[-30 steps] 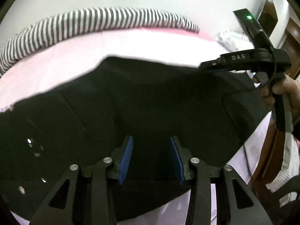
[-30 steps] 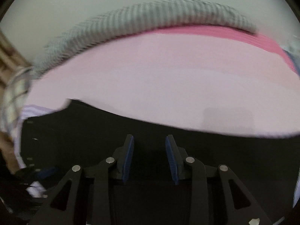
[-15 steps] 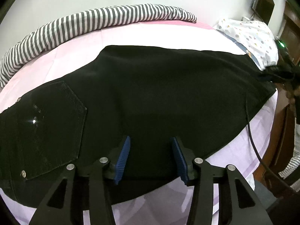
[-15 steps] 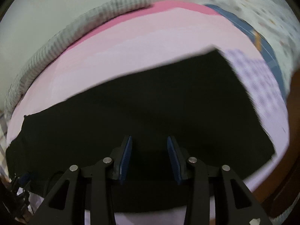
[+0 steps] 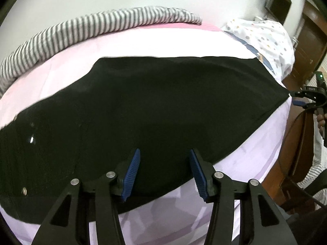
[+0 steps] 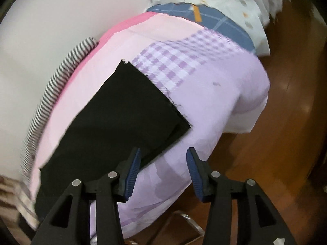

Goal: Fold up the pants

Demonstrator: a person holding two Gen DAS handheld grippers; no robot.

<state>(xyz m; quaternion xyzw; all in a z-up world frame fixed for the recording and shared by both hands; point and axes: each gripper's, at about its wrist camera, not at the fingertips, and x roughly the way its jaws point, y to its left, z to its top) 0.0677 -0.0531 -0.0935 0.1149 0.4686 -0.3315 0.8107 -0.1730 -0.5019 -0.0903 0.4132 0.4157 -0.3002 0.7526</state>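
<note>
Half a second ago the right wrist camera looked down on a broad stretch of black cloth; it now faces the leg end of the pants (image 6: 114, 122), with the frayed hem running diagonally and bare sheet and wooden floor (image 6: 276, 122) to the right of it. In the left wrist view the pants (image 5: 153, 110) lie much as before, spread flat along the bed, though the picture is more blurred at its left edge.

At the far left of the left view, a striped blanket (image 5: 85, 28) curves along the wall side of the pink sheet (image 5: 126, 45). The waist end with its rivets and back pocket fills the left; the legs run rightward to a spotted white pillow (image 5: 263, 34). Nothing lies on top of the pants.

The left gripper (image 5: 164, 169) hovers with its fingers spread wide apart, holding nothing, the near edge of the black cloth seen between and below its blue pads (image 5: 130, 175). At the far right of that view the right gripper (image 5: 300, 98) sits just beside the hem corner. In its own view the right gripper (image 6: 163, 167) is likewise spread and empty: the hem corner reaches its left finger, while lilac sheet (image 6: 214, 94) shows between the fingers.
</note>
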